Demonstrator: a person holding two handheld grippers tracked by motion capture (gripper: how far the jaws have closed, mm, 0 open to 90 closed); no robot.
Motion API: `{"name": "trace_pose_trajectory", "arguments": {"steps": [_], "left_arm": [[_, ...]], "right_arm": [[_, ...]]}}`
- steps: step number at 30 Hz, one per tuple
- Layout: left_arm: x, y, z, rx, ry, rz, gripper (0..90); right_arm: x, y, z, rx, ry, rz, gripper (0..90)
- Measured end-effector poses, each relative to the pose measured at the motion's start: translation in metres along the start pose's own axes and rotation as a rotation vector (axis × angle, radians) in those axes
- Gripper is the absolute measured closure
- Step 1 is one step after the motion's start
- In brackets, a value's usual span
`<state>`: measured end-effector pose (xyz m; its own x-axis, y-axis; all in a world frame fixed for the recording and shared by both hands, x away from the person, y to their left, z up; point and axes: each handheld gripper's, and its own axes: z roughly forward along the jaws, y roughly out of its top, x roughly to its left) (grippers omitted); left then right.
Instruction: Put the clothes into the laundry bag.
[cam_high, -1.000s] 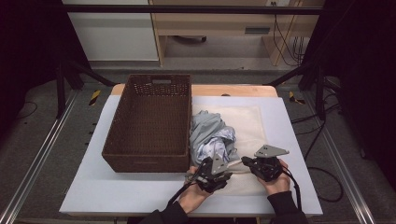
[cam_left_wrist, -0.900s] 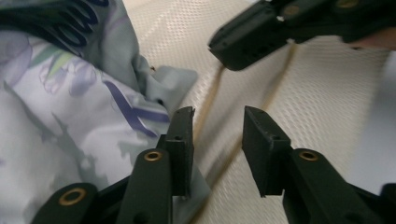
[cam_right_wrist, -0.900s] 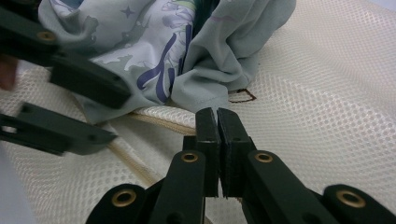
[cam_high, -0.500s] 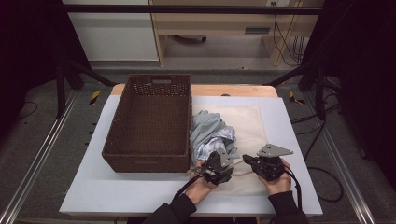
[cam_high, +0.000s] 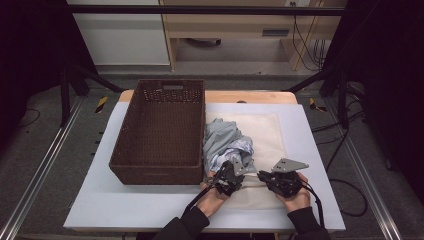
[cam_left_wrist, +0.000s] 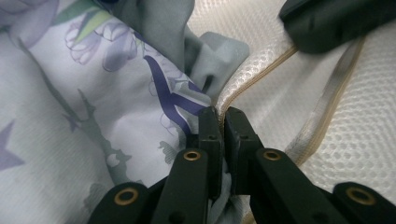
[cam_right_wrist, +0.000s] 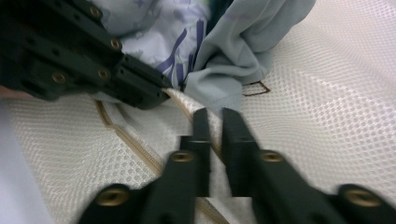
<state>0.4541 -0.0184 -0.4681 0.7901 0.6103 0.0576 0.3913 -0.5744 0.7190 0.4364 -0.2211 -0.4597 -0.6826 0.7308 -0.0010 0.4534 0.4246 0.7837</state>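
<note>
While both tongs work the near edge of the mesh bag, the left tongs have just been closing and now pinch its beige hem beside the floral cloth. Close to their right, the right tongs have just been opening a little, the hem ridge caught between them. Grey cloth lies bunched on the bag, beside the brown basket on the tabletop.
</note>
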Motion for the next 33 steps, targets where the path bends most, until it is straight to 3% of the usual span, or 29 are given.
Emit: {"name": "trace_pose_trajectory", "arguments": {"steps": [1, 2, 3, 7, 11, 12, 14, 17, 19, 21, 22, 23, 27, 28, 30, 33], "left_arm": [[0.0, 0.001, -0.002, -0.005, 0.0, -0.003, 86.3], [0.0, 0.003, -0.004, -0.005, 0.0, -0.004, 86.3], [0.0, 0.004, -0.006, -0.012, -0.002, -0.003, 86.5], [0.001, 0.014, -0.016, -0.039, 0.008, 0.005, 86.8], [0.001, 0.023, -0.021, -0.044, 0.015, 0.022, 86.8], [0.001, 0.025, -0.022, -0.048, 0.015, 0.023, 86.8], [0.002, 0.027, -0.022, -0.05, 0.011, 0.019, 86.8], [0.002, 0.03, -0.021, -0.05, 0.003, 0.018, 86.7], [0.002, 0.029, -0.02, -0.047, 0.001, 0.014, 86.1], [0.003, 0.026, -0.019, -0.05, -0.012, 0.003, 85.6], [0.004, 0.024, -0.018, -0.055, -0.029, -0.007, 82.7], [0.004, 0.019, -0.017, -0.065, -0.056, -0.016, 80.1], [0.004, 0.013, -0.022, -0.091, -0.094, -0.032, 61.0], [0.004, 0.012, -0.027, -0.106, -0.102, -0.03, 61.0], [0.005, 0.012, -0.039, -0.141, -0.102, -0.035, 55.5], [0.009, 0.018, -0.058, -0.191, -0.067, -0.056, 52.2]], "right_arm": [[0.003, 0.0, 0.001, -0.01, -0.025, -0.024, 64.0], [0.003, 0.0, 0.001, -0.01, -0.025, -0.024, 64.0], [0.004, 0.0, 0.002, -0.023, -0.038, -0.031, 56.9], [0.003, 0.0, 0.004, -0.008, -0.068, -0.033, 51.4], [0.002, 0.002, 0.005, -0.009, -0.079, -0.03, 52.0], [0.002, 0.006, 0.008, -0.003, -0.108, -0.044, 52.0], [0.003, 0.008, 0.009, -0.004, -0.114, -0.051, 52.3], [0.006, 0.011, 0.014, 0.004, -0.131, -0.082, 56.5], [0.007, 0.015, 0.013, 0.003, -0.152, -0.094, 74.7], [0.007, 0.016, 0.012, -0.001, -0.156, -0.082, 79.6], [0.004, 0.018, 0.009, -0.017, -0.139, -0.063, 86.2], [0.005, 0.019, 0.008, -0.012, -0.138, -0.055, 86.8], [0.006, 0.02, 0.006, -0.024, -0.126, -0.042, 87.6], [0.006, 0.02, 0.006, -0.024, -0.126, -0.042, 87.6], [0.005, 0.021, 0.002, -0.063, -0.119, -0.01, 87.6], [0.003, 0.02, -0.004, -0.101, -0.13, 0.034, 87.6]]}}
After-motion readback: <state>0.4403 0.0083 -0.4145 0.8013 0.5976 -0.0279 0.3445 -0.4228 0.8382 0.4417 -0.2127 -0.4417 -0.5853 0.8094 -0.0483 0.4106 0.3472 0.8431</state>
